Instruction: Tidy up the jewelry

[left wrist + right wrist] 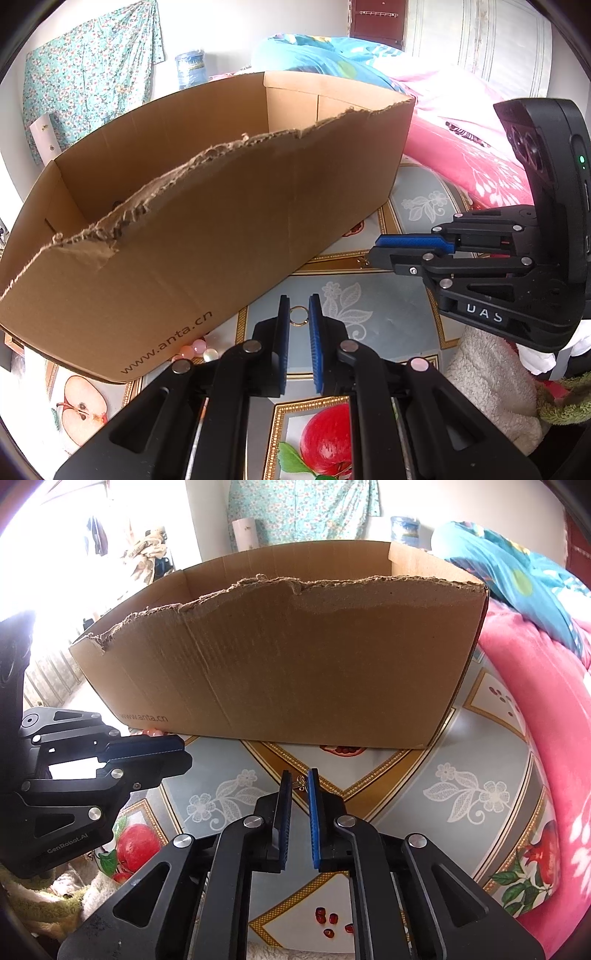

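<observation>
The right gripper [299,782] has its fingers pinched on a small gold charm [300,783], in front of the cardboard box [295,657]. The left gripper [299,314] fingers hold a gold ring [298,316], also just before the box.

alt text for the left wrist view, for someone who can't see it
The left gripper holds a small gold ring between its blue pads above a fruit-patterned tablecloth. A torn cardboard box stands behind, with the right gripper at right.

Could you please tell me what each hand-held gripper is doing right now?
Left hand-held gripper: closed on a ring.
Right hand-held gripper: closed on a gold charm.
</observation>
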Demonstrator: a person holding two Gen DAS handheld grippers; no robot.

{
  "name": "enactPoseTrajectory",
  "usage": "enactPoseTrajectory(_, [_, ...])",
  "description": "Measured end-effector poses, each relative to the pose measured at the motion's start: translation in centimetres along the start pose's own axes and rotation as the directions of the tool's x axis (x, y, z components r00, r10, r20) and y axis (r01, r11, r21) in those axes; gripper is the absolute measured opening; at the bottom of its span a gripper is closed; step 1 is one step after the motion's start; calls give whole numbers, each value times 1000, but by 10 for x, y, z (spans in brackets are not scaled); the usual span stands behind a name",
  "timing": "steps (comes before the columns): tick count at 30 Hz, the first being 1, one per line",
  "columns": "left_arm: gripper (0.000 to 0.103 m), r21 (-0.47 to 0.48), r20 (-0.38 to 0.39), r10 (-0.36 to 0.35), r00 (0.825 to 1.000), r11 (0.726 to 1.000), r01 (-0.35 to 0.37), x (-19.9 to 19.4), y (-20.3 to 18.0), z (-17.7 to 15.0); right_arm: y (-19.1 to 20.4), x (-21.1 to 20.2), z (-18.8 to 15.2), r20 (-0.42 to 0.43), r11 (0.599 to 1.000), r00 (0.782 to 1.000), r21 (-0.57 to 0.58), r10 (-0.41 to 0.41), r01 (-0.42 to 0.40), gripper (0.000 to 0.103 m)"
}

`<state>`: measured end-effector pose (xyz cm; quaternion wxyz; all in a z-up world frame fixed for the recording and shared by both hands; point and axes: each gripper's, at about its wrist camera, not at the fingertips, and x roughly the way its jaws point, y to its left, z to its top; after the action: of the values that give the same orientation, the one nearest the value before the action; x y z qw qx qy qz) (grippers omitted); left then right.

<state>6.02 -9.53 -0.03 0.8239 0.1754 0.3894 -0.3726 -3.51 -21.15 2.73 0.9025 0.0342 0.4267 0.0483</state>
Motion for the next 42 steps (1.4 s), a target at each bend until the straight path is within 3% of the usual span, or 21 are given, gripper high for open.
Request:
enactPoseTrajectory(2, [10,1,-1,0,1000,1000,0,0,0,0,0,0,0,-1,1000,1000,-11,0,0,19])
enactPoseTrajectory(11, [10,6,-4,0,1000,1000,0,1,-1,0,1,12,1,-23,997,1000,-75,-13,12,19])
enactPoseTrajectory(14, [10,8,-4,-1,1000,1000,1,2,-1,0,1,13,2,-24,995,999,-92,-26,24,10])
enactPoseTrajectory(24, [10,10,-2,-1,1000,1000,1,1,-2,1,4,15,1,-18,998,1000,-63,-15,14,9])
enactPoseTrajectory(26, [10,10,-2,0,1000,1000,0,1,-2,1,3,14,1,-22,998,1000,-60,-16,14,0])
enactPoseTrajectory(32, [10,13,1,0,1000,1000,0,0,-3,1,-3,12,5,-21,999,1000,-36,-5,4,0])
enactPoseTrajectory(35, [10,13,3,0,1000,1000,0,-1,-3,1,-5,11,7,-7,1000,1000,-25,7,-8,3])
enactPoseTrajectory(37, [10,13,1,1,1000,1000,-1,0,-3,1,-6,11,7,-7,1000,1000,-26,9,-9,17])
enactPoseTrajectory(38, [10,13,1,1,1000,1000,-1,0,-3,1,-6,12,8,-8,999,1000,-30,11,-11,19])
enactPoseTrajectory(42, [10,13,1,1,1000,1000,-1,0,-3,1,-14,13,8,-20,999,1000,-43,4,-5,21])
